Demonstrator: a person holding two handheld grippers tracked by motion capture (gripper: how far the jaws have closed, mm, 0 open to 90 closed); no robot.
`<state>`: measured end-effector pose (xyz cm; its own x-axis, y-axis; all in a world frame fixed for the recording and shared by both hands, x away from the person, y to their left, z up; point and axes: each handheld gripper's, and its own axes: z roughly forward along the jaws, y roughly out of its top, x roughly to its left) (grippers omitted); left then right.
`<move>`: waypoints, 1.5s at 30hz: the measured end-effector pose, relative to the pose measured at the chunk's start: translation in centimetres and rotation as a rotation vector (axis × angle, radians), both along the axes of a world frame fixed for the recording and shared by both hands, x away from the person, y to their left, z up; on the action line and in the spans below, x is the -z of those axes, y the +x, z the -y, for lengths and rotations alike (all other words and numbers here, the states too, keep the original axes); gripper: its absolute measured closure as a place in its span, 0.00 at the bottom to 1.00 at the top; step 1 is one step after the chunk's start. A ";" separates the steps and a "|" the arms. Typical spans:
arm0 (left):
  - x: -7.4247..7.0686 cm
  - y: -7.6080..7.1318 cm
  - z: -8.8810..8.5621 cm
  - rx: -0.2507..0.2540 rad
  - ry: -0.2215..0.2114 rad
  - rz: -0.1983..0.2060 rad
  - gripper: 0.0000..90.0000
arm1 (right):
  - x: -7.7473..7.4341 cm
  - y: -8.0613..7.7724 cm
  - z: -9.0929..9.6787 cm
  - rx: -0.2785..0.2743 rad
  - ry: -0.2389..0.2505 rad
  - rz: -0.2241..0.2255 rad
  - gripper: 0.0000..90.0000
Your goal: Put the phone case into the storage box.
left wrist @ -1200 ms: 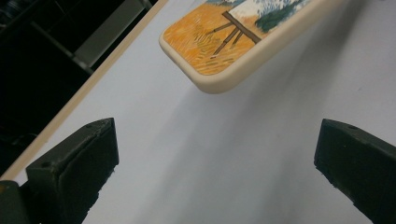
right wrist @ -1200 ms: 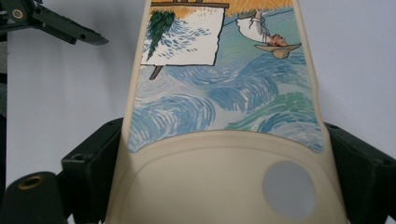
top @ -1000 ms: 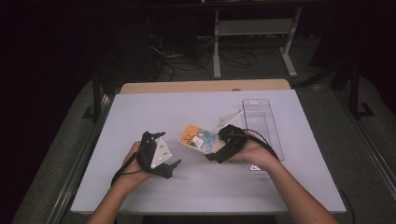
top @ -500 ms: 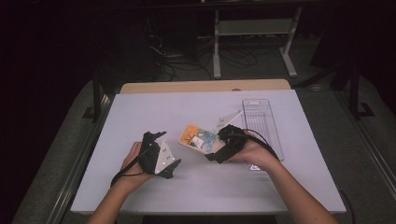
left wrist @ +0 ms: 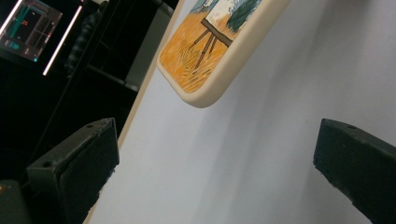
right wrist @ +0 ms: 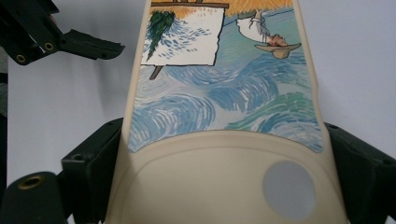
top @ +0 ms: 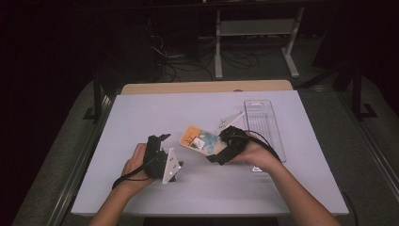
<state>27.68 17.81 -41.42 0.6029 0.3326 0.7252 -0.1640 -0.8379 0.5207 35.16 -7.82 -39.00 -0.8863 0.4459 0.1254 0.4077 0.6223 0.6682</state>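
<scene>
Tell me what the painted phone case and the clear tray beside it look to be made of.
Phone case: likely soft matte rubbery plastic, with a cream rim, rounded edges and a printed painting.
Clear tray: apparently rigid transparent plastic; the table shows through it.

Bare tabletop (top: 155, 113) lies open leftward; clear tray (top: 263, 123) probably crowds the right.

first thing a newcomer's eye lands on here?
The painted phone case, orange and swirling blue with a cream rim, lying mid-table and clamped between the jaws of the right gripper. Next, the left gripper to its left, jaws wide open over bare white table. A clear plastic tray sits at the right.
</scene>
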 end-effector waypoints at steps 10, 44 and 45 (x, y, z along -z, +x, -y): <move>0.5 -0.5 0.6 0.009 0.074 0.087 0.00 | 0.0 0.0 0.0 0.000 0.000 -0.002 0.11; 1.8 -1.7 3.1 0.064 0.240 0.360 0.00 | 0.1 -0.5 -1.1 -0.030 0.010 -0.010 0.11; 1.9 -1.7 3.2 0.066 0.242 0.365 0.00 | 0.1 -0.5 -1.2 -0.036 0.010 -0.008 0.11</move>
